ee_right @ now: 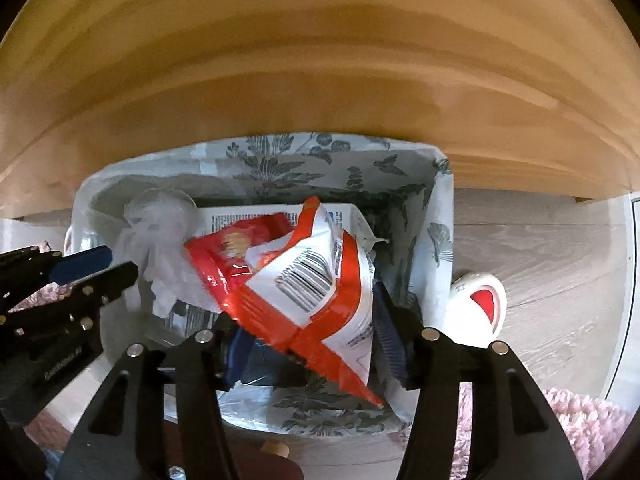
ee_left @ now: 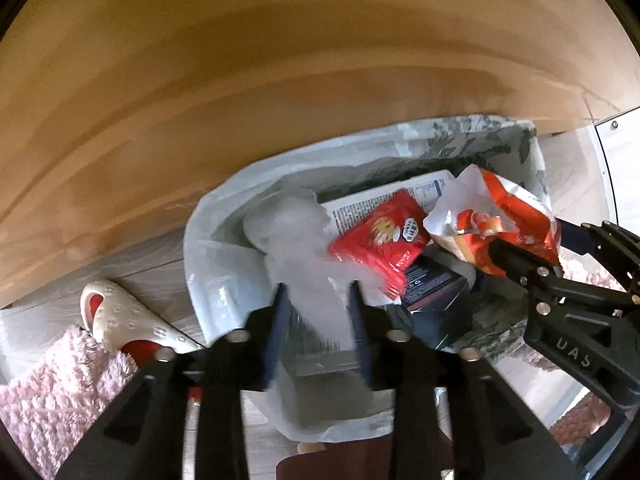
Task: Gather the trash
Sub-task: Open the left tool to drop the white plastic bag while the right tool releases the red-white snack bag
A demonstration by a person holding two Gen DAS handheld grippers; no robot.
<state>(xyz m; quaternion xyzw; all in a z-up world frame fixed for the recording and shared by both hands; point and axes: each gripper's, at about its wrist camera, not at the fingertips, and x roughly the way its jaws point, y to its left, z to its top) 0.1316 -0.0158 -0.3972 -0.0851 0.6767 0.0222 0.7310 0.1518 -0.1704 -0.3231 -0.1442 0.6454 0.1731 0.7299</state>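
Trash here = two pieces, both right over the bin (ee_right: 442, 216), which sits on the floor against a wood panel (ee_right: 320, 60). Chip bag (ee_right: 316, 280) (orange/white, barcode up) lies between the right tongs (ee_right: 310, 334); jaws partly apart, and the pads don't look to be pressing on it, so I'd say it's let go or nearly so. Its long axis runs slantwise, top end toward the panel, low corner toward the near rim of the bin. In the left view the same bag (ee_left: 508, 224) shows at the far right side of the bin. Clear wrap (ee_left: 308, 256) hangs between the left tongs (ee_left: 318, 330), jaws narrow but apart, wrap blurred, prob. loose, no squeeze visible. Both tongs point down into the bin, left one over the left side, right one over the right side, so each piece is directly below its own tongs w/ nothing to reach across. Already in the bin: red snack pack (ee_left: 380, 236), a printed white box (ee_right: 256, 216), dark stuff lower down. Judgement: drop step about done; next move is straight up and out for both, keeping clear of the liner edge. Beside the bin: slipper (ee_right: 480, 300), pink rug (ee_left: 52, 392), not trash as far as I can tell.
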